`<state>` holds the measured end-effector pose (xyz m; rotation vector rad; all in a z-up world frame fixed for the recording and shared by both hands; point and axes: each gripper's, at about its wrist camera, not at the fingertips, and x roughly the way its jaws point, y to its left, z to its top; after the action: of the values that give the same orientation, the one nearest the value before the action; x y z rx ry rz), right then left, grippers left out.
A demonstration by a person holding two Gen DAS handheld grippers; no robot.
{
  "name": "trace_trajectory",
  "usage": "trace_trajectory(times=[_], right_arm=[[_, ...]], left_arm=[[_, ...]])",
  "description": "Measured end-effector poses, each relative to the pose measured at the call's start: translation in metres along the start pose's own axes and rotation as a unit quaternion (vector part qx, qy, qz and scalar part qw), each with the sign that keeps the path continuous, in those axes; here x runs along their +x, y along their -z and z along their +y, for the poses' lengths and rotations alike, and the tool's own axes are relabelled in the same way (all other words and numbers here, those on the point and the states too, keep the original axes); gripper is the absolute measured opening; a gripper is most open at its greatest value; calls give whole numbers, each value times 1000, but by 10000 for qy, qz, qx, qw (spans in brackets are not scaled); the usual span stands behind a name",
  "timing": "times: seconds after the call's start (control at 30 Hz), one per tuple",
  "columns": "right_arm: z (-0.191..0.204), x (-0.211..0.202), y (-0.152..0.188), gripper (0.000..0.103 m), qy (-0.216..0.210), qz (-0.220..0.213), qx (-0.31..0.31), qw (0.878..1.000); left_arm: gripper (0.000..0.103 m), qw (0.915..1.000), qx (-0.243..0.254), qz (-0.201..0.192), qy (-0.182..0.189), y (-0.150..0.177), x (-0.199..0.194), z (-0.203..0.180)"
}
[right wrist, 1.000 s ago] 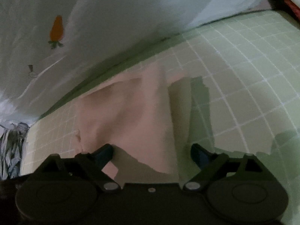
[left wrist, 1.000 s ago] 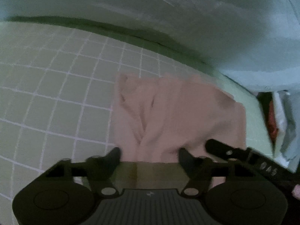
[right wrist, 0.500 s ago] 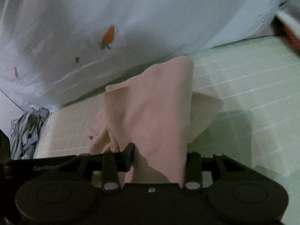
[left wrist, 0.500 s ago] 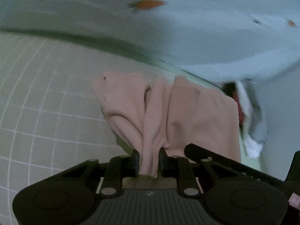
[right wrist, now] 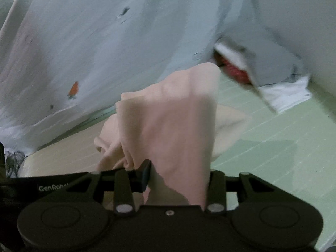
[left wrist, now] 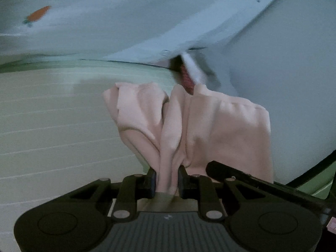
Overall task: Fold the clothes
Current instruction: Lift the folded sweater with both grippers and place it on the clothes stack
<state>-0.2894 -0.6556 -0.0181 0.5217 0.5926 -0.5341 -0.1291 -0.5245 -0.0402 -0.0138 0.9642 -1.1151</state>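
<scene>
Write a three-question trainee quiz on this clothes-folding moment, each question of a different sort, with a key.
1. True or false: the left tongs are shut on the pink garment.
2. Multiple choice: the bed sheet is A) green with a white grid, B) plain blue, C) red striped.
3. Fill in: the orange print on the pale blue quilt is a ____.

Key: 1 true; 2 A; 3 carrot.

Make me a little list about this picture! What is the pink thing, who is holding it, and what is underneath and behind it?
thing: pink garment, bunched and hanging
left gripper: shut on a fold of it
right gripper: shut on it too
underneath: green checked sheet
behind: pale blue bedding with carrot print
far corner: red and white clothes, blurred
folded yet: no
</scene>
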Motion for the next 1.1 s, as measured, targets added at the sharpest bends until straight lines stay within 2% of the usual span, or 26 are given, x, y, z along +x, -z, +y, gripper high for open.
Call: trace_trajectory(times=[0.1,0.17,0.37,0.5,0.63,0.83,0.87,0.9,0.93,0.97,1.03,1.07,1.1], right_arm=[[-44,-5,-16,41,-24,-123,-74,9999],[-78,-4,-34,41,-78,-204,-206,9995],[-177,-3,-105,41,-197,-473,-631,9967],[-224,-1,-154,41,-231,-599,-803,9947],[-256,6,-205,41,-227,-914,-1025,9903],[-275,49,-272,46,-161,-1417,-1247,9819],[-276,59,-281,51,-126,-1501,-1269,9804],[-276,72,-288,61,-14,-1563,-1308,9790],[-277,88,-292,68,202,-1594,-1369,9775],[-278,105,-295,80,468,-1579,-1416,9761],[-280,147,-298,82,1085,-1151,-1357,9780],[-283,162,-298,80,1210,-876,-1252,9808],[-286,174,-296,79,1246,-690,-1152,9831]], left_arm=[[22,9998,132,-166,-12,0,26,-38],[22,9995,24,-322,-50,-11,51,-68],[22,9975,-227,-671,21,-47,107,-150],[22,9962,-45,-873,-23,-80,133,-202],[22,9941,243,-1055,0,-125,163,-237],[23,9887,457,-1419,-142,-191,204,-252],[24,9885,437,-1435,-176,-201,215,-250],[28,9886,429,-1418,-276,-209,227,-247],[33,9892,443,-1316,-476,-214,241,-243],[34,9893,463,-1190,-701,-218,257,-238],[40,9891,439,-956,-1030,-220,279,-225],[42,9896,374,-857,-1096,-217,285,-216],[50,9899,309,-759,-1161,-213,290,-207]])
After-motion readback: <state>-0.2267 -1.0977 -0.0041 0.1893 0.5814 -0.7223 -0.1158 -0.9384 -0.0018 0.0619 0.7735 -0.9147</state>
